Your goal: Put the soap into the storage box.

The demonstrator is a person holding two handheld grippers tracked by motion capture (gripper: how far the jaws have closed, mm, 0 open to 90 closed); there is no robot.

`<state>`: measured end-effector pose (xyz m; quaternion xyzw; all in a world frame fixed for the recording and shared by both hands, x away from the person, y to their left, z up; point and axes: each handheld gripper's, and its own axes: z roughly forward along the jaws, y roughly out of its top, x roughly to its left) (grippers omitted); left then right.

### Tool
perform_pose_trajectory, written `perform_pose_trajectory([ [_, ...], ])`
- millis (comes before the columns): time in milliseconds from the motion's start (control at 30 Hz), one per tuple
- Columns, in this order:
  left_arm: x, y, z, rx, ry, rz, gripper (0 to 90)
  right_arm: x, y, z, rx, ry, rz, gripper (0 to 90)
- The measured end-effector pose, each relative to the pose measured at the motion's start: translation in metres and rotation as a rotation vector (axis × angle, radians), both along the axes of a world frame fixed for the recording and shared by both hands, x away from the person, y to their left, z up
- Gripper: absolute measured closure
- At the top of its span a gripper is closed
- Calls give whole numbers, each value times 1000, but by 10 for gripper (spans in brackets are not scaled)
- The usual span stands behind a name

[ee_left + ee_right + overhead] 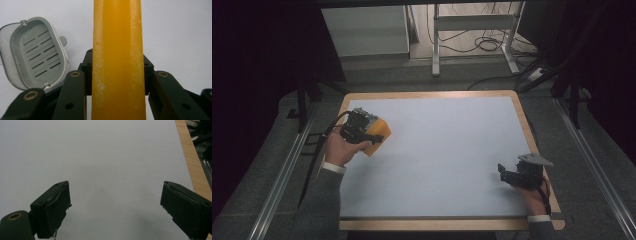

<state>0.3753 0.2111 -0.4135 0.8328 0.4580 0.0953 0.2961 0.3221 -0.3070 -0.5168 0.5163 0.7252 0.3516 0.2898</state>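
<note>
- The left gripper (pixel 371 131) is clamped on an orange block (pixel 379 136), most likely a sponge or a bar of soap; the material cannot be settled from these pictures.
- In the left gripper view the orange block (pixel 118 60) stands upright between the two black jaws, which press on both of its flat sides, with its top running out of frame.
- Seen from above, the block sits at the near-left part of the white table top (pixel 447 150), at the tip of the gripper, and whether it touches the surface or hangs just above it cannot be told.
- A grey soap dish (pixel 35 53) with a slotted floor lies on the table below and to one side of the block in the left gripper view, apart from it.
- The step in hand looks like carrying the block to that dish, so the grip should stay firm and level while the block is brought squarely over the dish's hollow.
- Lowering it flat rather than on edge would keep it from tipping over the rim.
- The right gripper (pixel 512 173) rests at the near-right of the table with its jaws wide apart and nothing between them.
</note>
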Motion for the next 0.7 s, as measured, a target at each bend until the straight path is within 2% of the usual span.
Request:
perform_pose_trajectory([
  [500,8,11,8,11,-1,30,610,1,0,-1,-3,4,0,92],
  [567,10,12,9,13,-15,37,610,1,0,-1,-2,4,-1,91],
  [700,13,13,10,16,-15,39,610,1,0,-2,-2,5,-1,91],
])
